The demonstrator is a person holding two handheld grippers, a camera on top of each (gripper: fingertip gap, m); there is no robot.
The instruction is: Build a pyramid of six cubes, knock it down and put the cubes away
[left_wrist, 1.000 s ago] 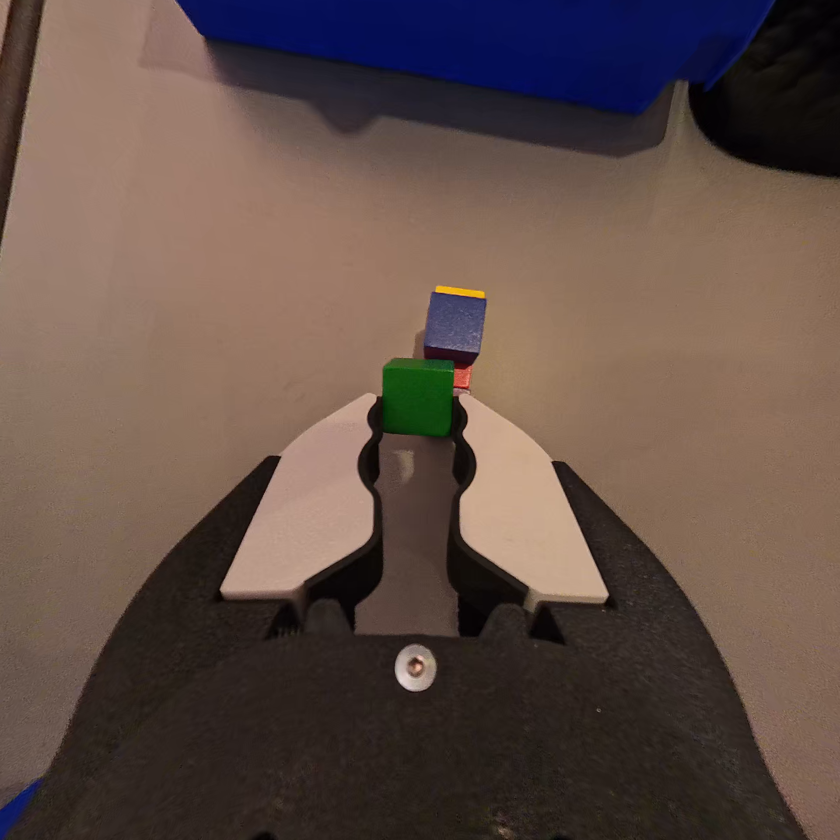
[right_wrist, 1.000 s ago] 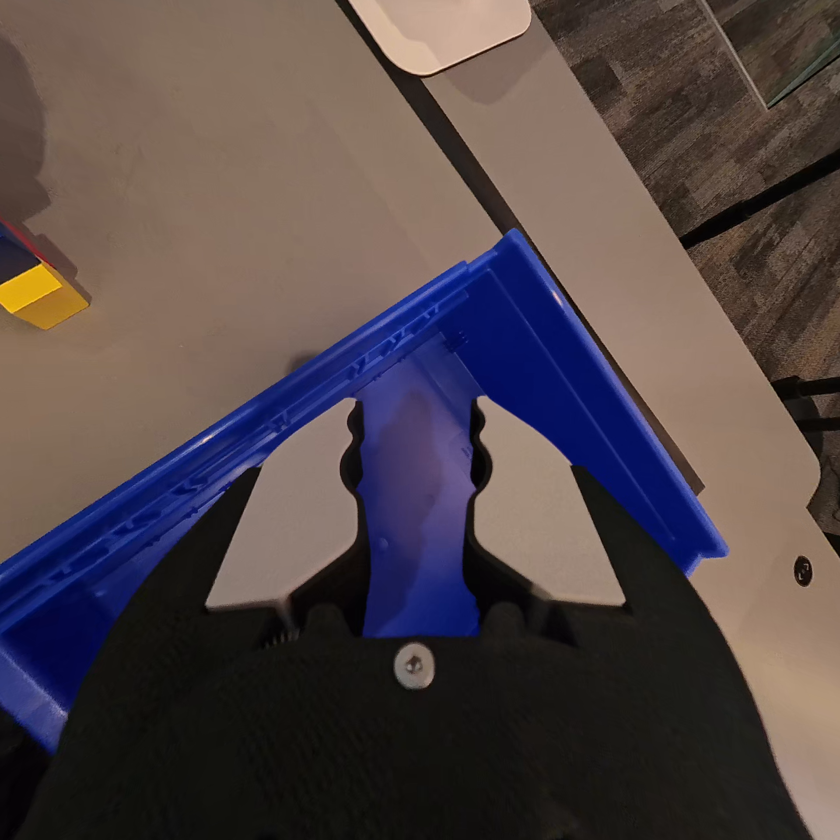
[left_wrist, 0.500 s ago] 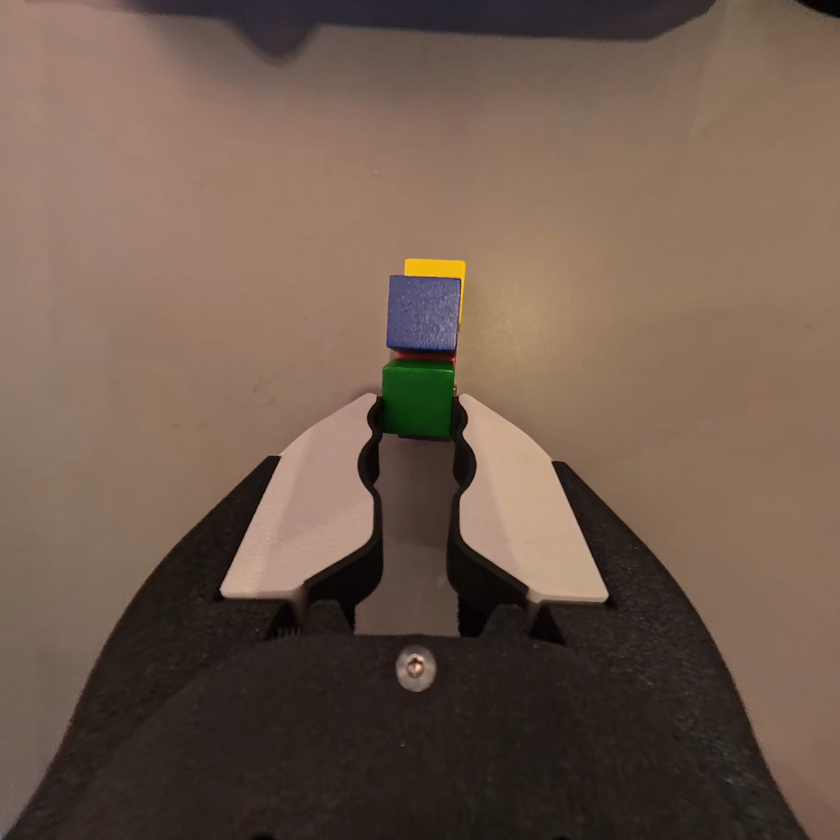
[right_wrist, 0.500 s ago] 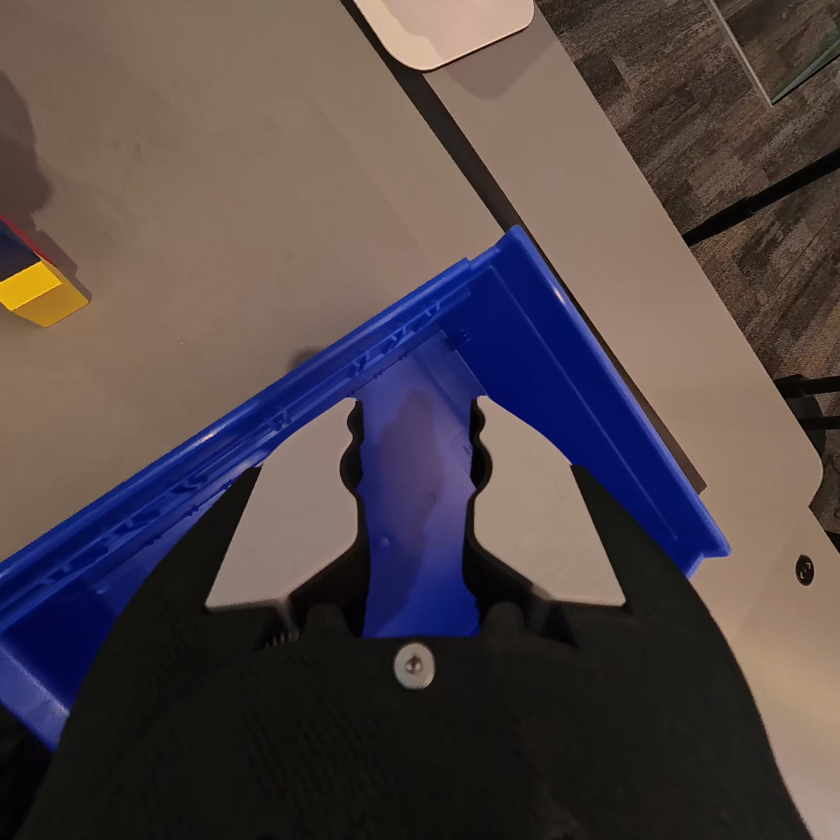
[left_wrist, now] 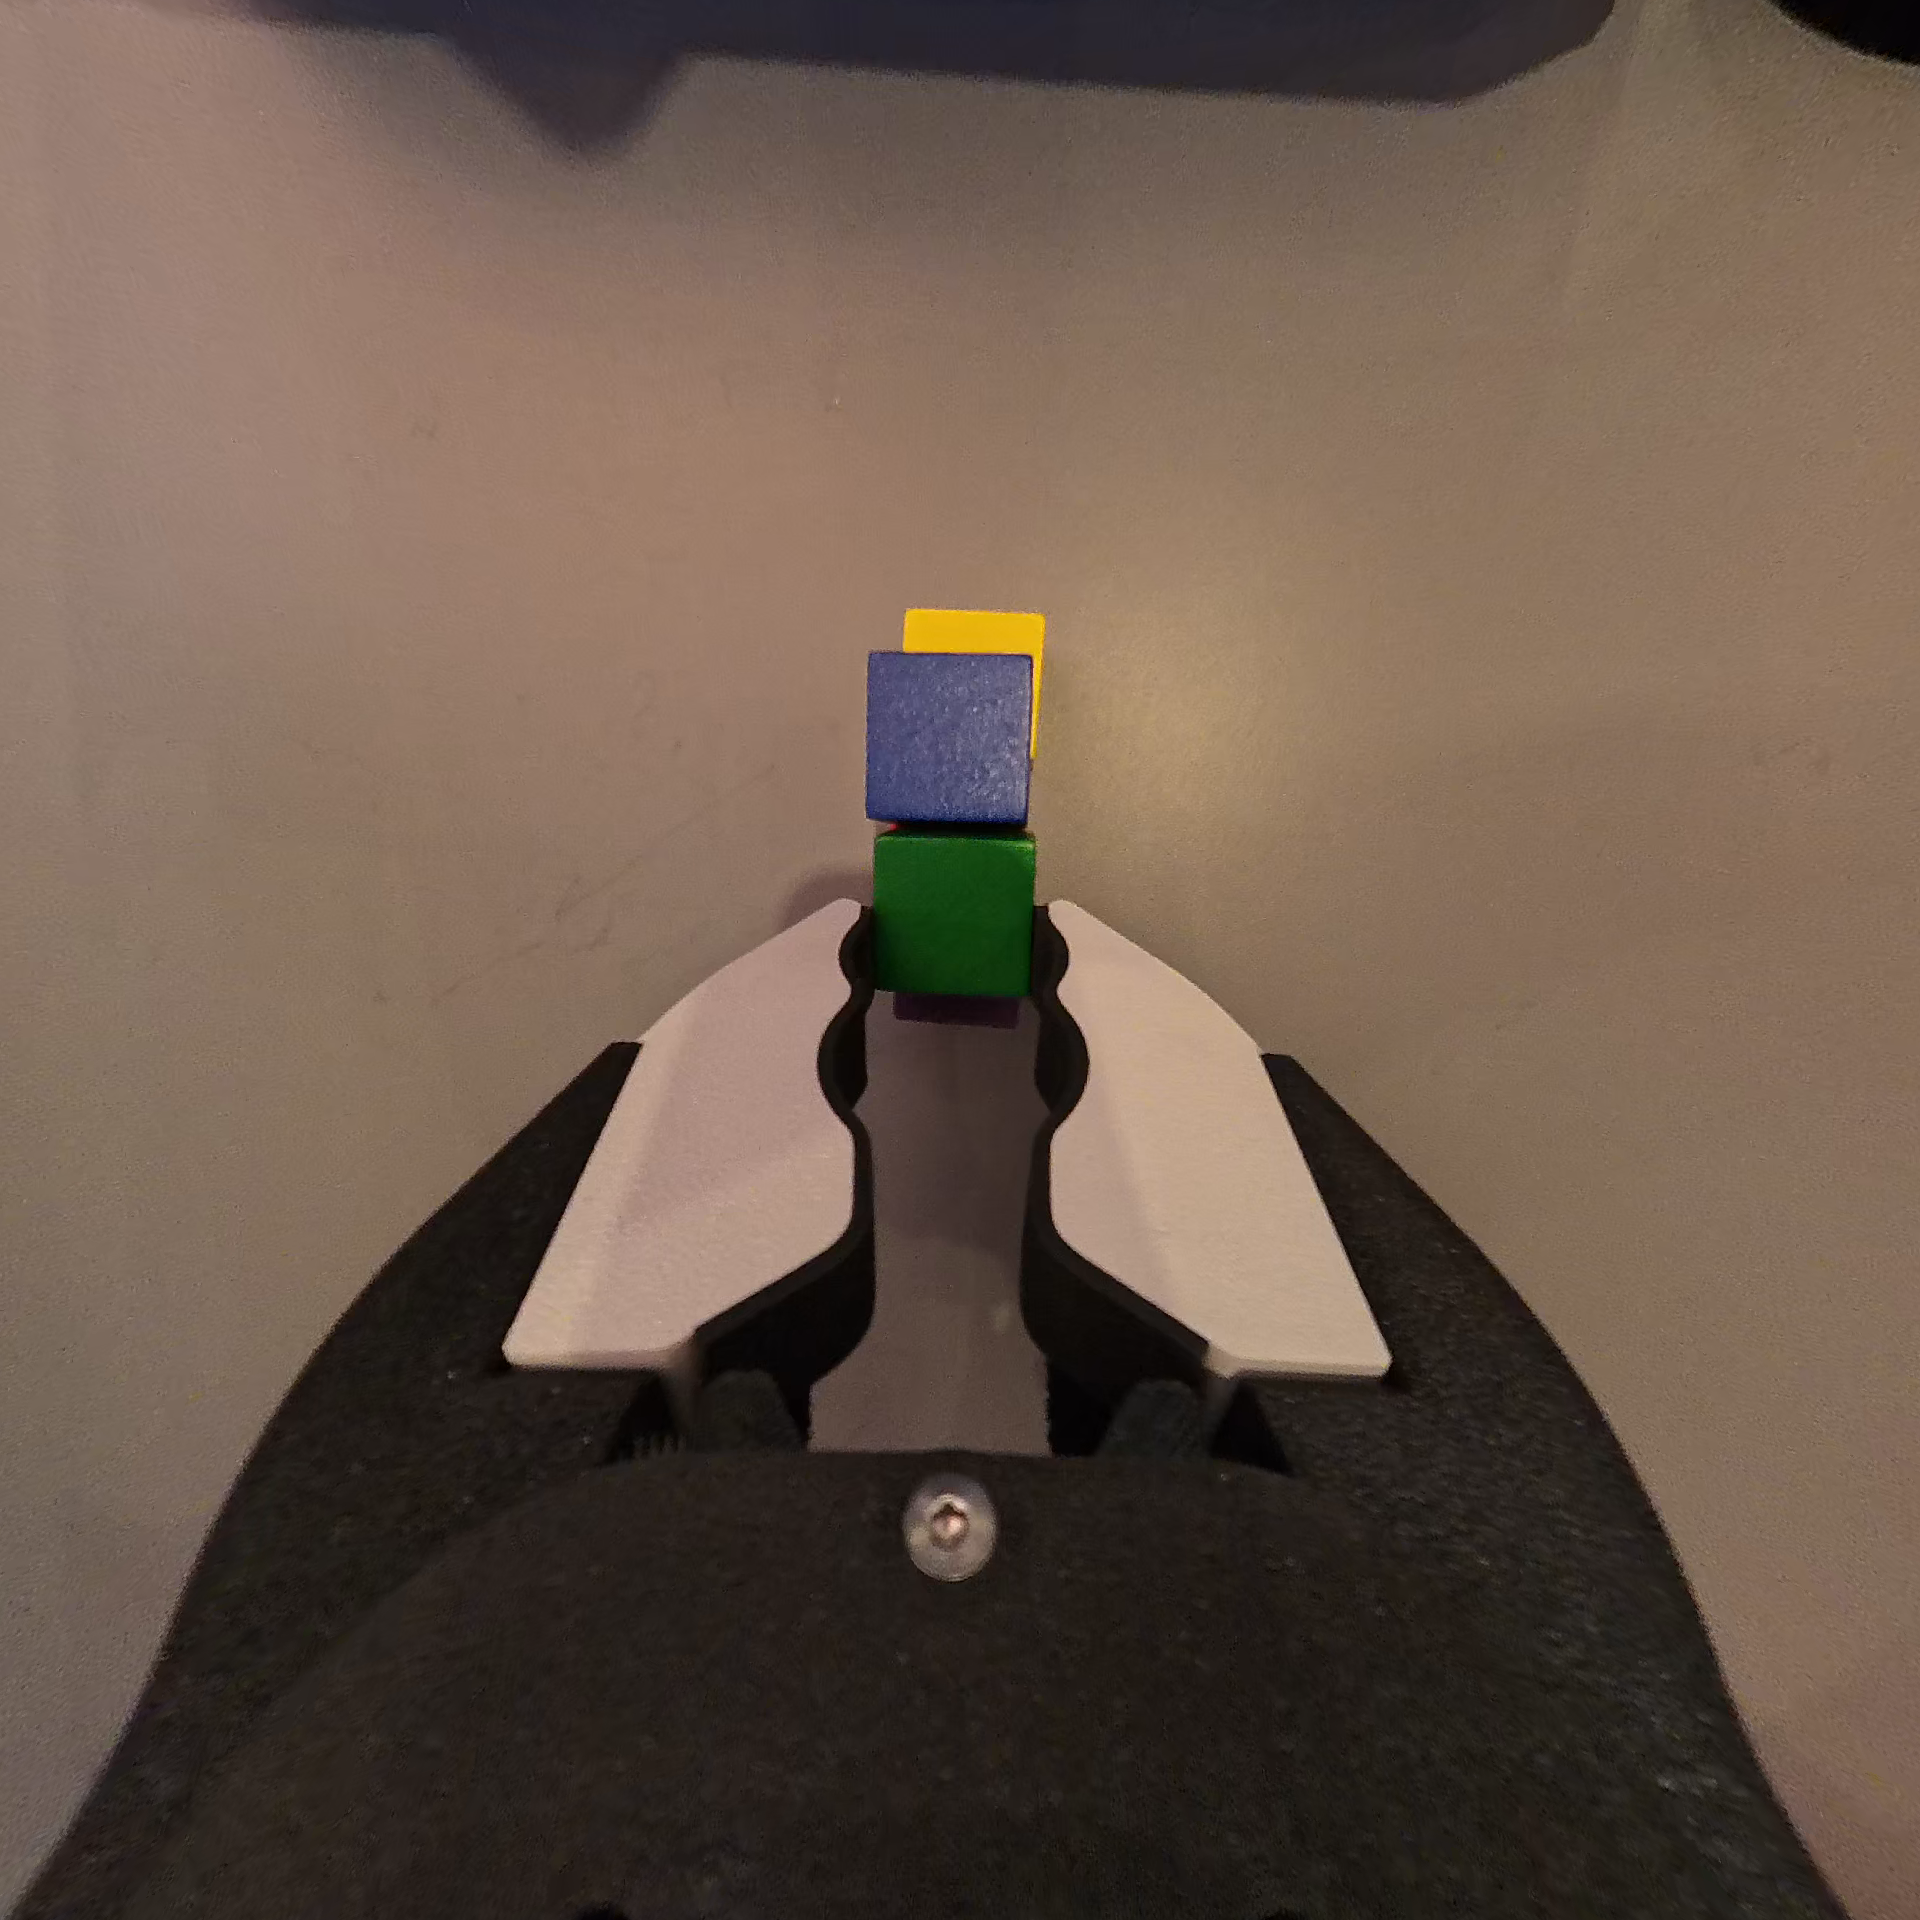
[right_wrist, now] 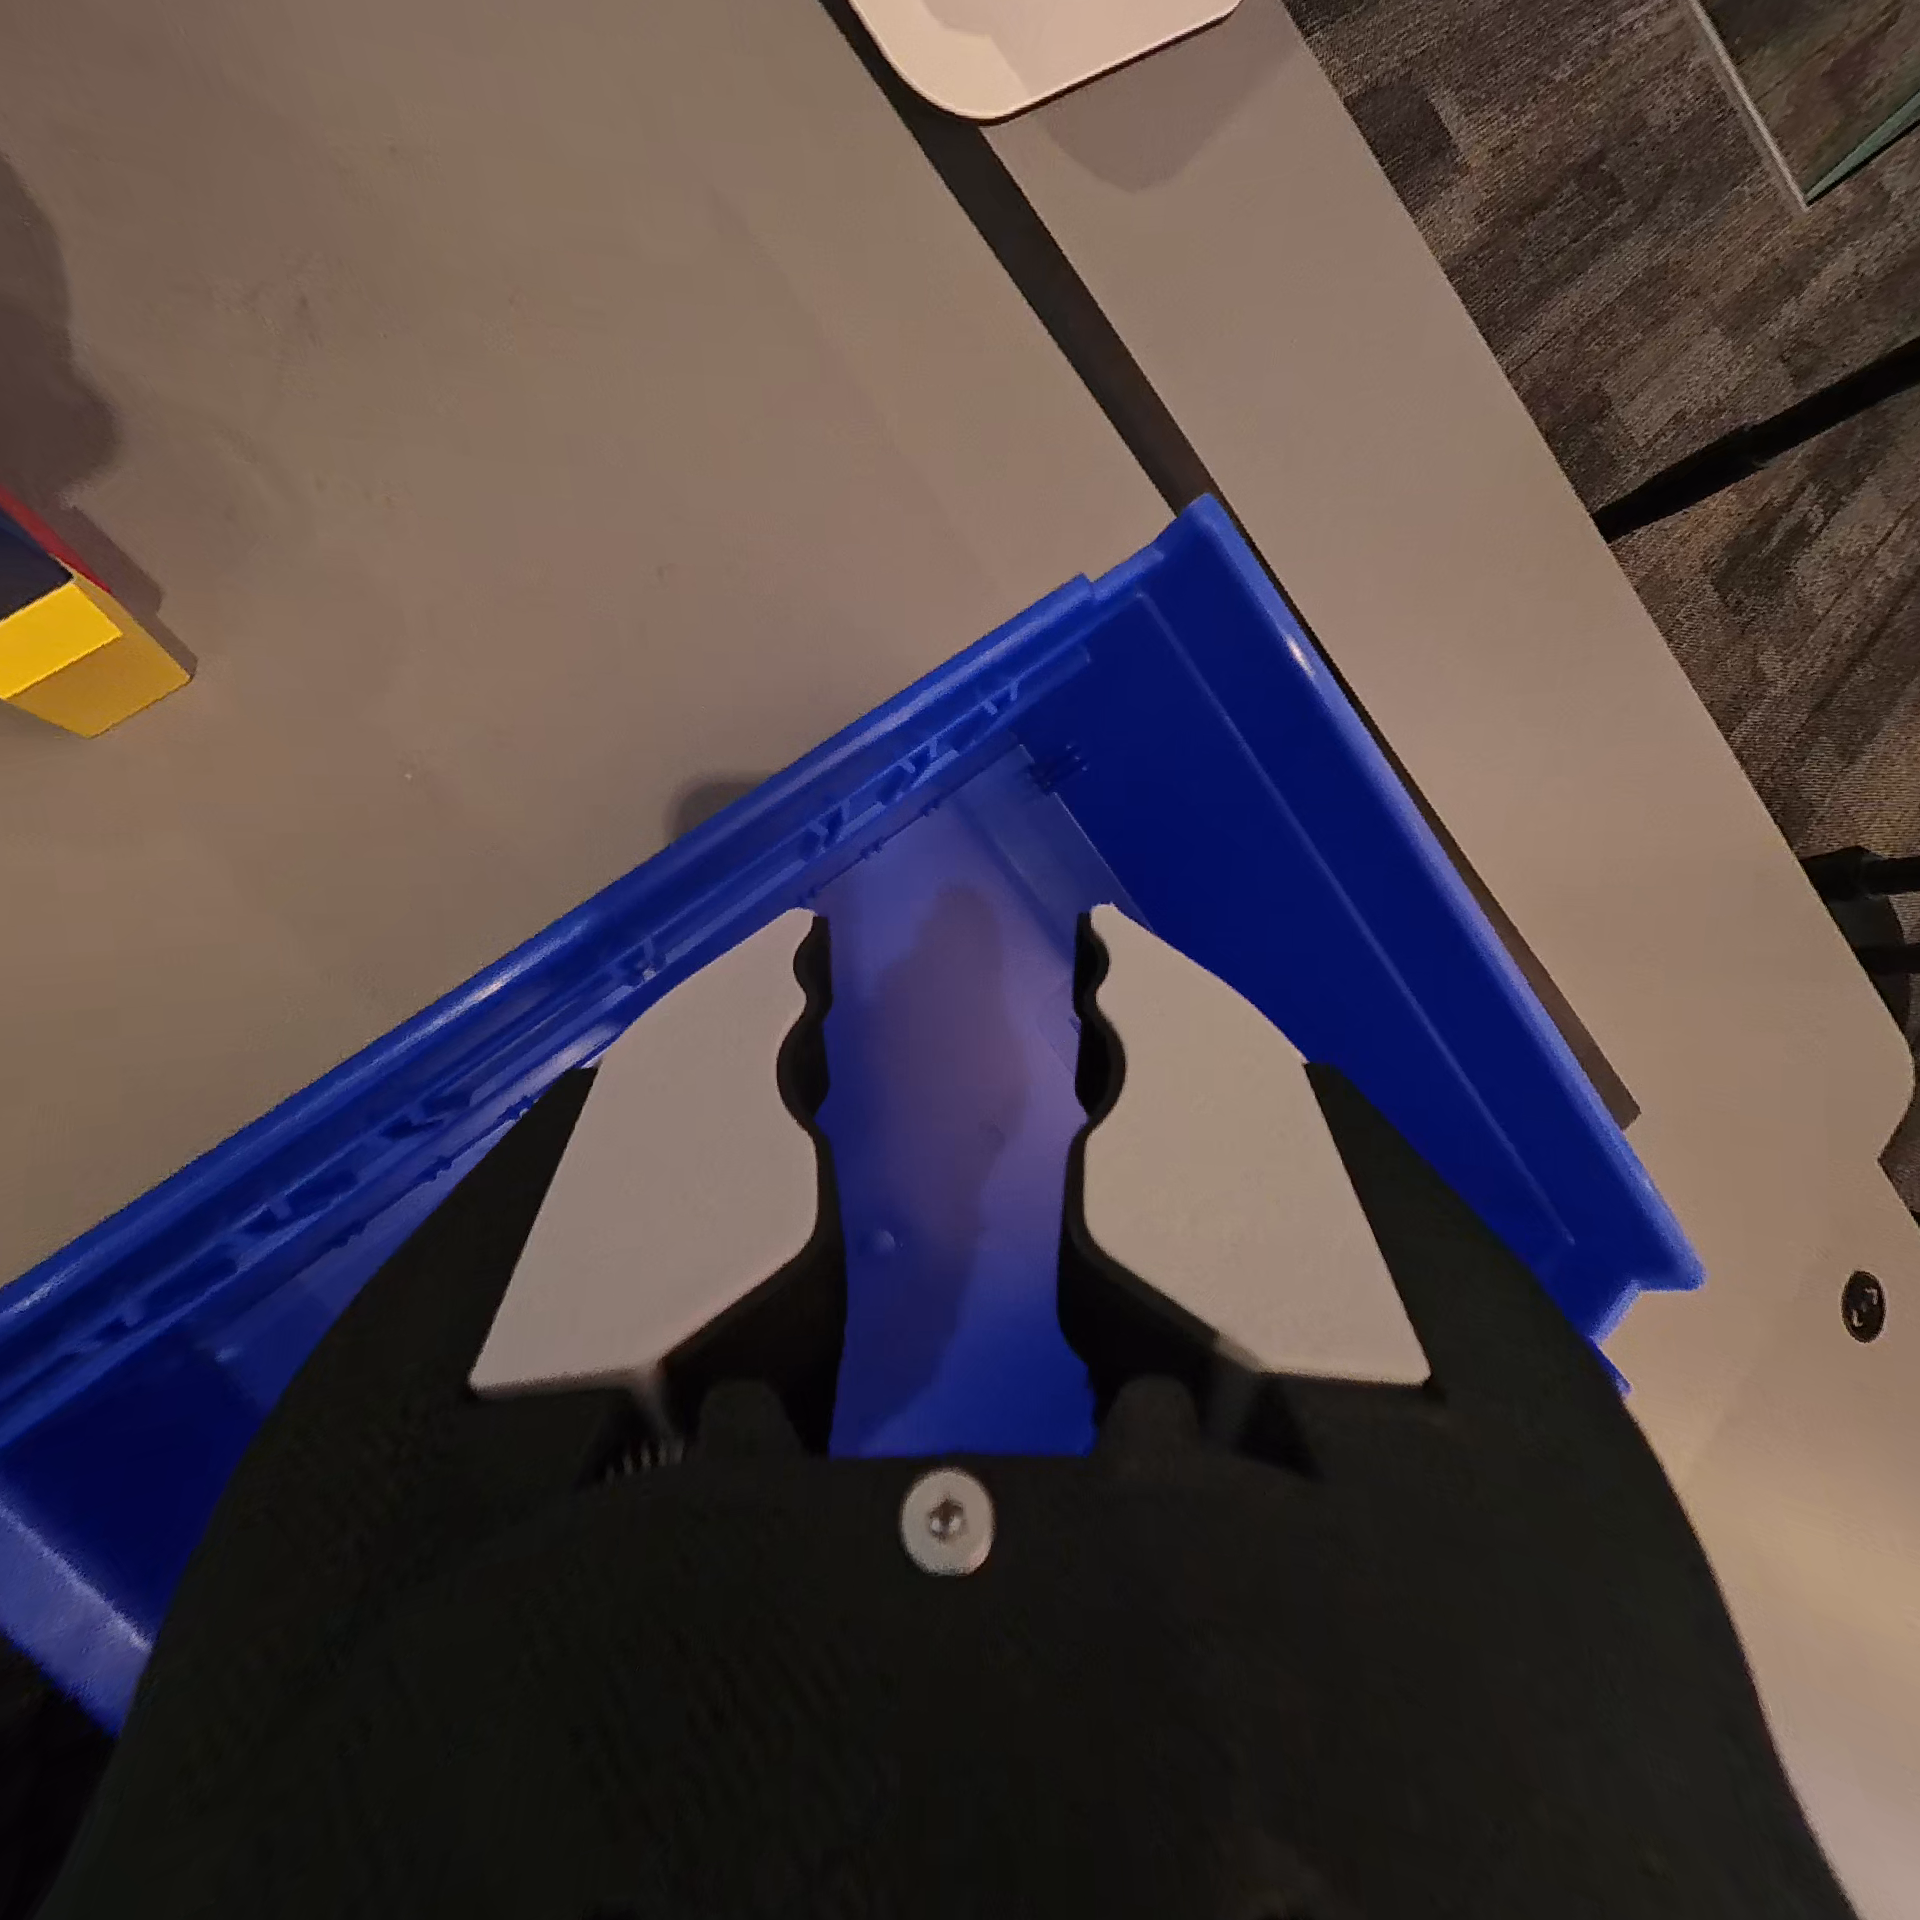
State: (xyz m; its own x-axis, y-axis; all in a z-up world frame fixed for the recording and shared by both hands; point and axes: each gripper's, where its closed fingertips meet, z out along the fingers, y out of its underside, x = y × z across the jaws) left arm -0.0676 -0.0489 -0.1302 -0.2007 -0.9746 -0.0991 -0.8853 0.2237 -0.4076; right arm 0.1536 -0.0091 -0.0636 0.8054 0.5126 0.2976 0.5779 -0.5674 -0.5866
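Left gripper (left_wrist: 953, 914) clamped on small green wooden cube (left_wrist: 954, 914) at frame centre, blue cube (left_wrist: 950, 736) and yellow cube (left_wrist: 977, 630) just above, right gripper (right_wrist: 951, 925) fingers apart over blue plastic bin (right_wrist: 1299, 831), grey table (right_wrist: 520, 364).

A grey table (left_wrist: 416, 520) fills the left wrist view, matt and faintly scuffed. In the middle of the frame a few cubes sit on it in a tight cluster — a yellow cube (left_wrist: 977, 629) at the back and a purple cube (left_wrist: 951, 1010) nearest the camera, both only partly seen.

In the right wrist view the table (right_wrist: 520, 364) runs from the upper left down to the lower right, with a dark seam crossing it diagonally. A blue bin (right_wrist: 1299, 831) rests on it across the centre. At the left edge lies the yellow cube (right_wrist: 73, 665). At the top edge — slightly right of centre — sits a pale rounded board (right_wrist: 1039, 42).
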